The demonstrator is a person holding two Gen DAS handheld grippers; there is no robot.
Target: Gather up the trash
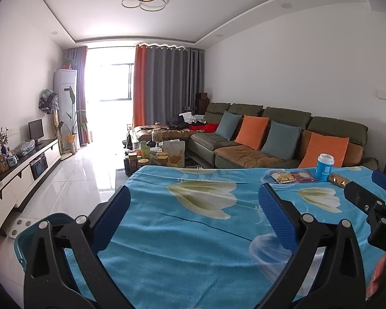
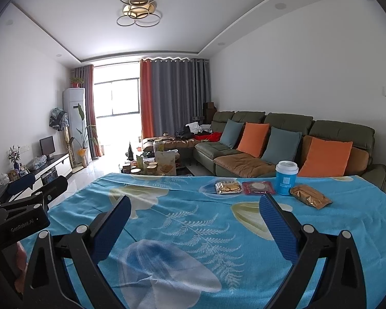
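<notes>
Both spread wide and empty above a blue floral tablecloth (image 2: 182, 221): left gripper (image 1: 194, 215) and right gripper (image 2: 195, 221). Lined up near the far right edge, well apart from both: a clear snack packet (image 2: 227, 187), a red wrapper (image 2: 258, 187), a blue cup with white lid (image 2: 286, 178), its label too small to read, and a gold-brown packet (image 2: 310, 196); nothing between. Off the table's left corner, a teal bin (image 1: 28, 239); behind, a sofa (image 2: 290, 149) with cushions; "GenRobot.AI" legible on the left gripper's body.
</notes>
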